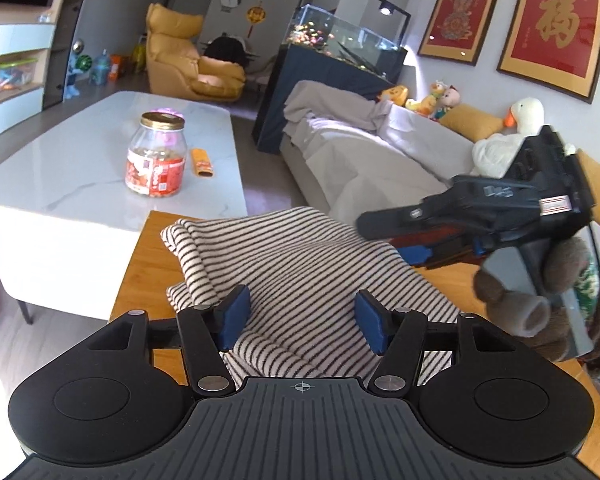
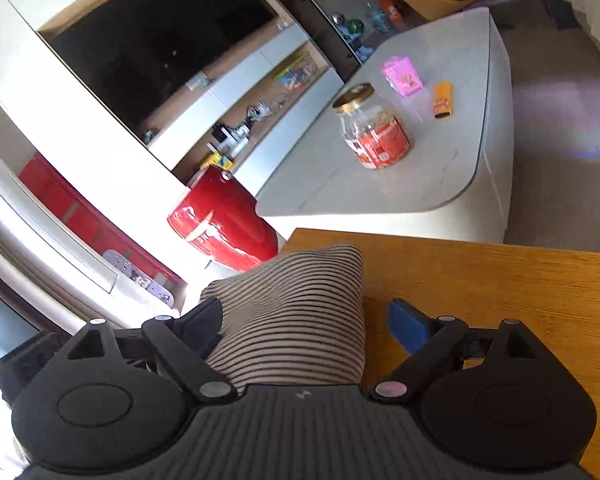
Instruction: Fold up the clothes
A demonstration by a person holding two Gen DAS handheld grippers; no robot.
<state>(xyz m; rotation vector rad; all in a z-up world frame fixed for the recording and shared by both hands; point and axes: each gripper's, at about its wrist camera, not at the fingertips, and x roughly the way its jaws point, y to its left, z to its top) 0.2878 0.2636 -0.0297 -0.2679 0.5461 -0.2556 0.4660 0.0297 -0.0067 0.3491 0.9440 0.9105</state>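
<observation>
Striped knit cloth, a soft striped garment (image 1: 300,264), lies bunched on the wooden counter (image 1: 140,264), and everything below I place against that garment.

To its left, past the counter's edge, stands the white coffee table (image 1: 100,152) with a glass jar (image 1: 156,156) on it, well apart from my work.

Over the near edge of the garment sits my left tool (image 1: 302,320). Its blue pads (image 1: 232,316) stand apart with striped cloth between them, and I see no pad pressing on the fabric, so I read it as open and holding nothing.

To the right of the garment, my right tool (image 2: 304,328) comes in from the side, held in a gloved hand (image 1: 540,300). Its jaws stand wide; a fold of the cloth rises between them, resting against the left pad, while the right pad (image 2: 408,330) is clear of it. I count that as open too.

This garment looks light, limp and thick enough to hold a soft crease, not slippery. I judge it will sag and slide over the counter if lifted from the middle. Better to pinch it at two corners or along one folded edge, a layer or two deep, and carry both points together.
</observation>
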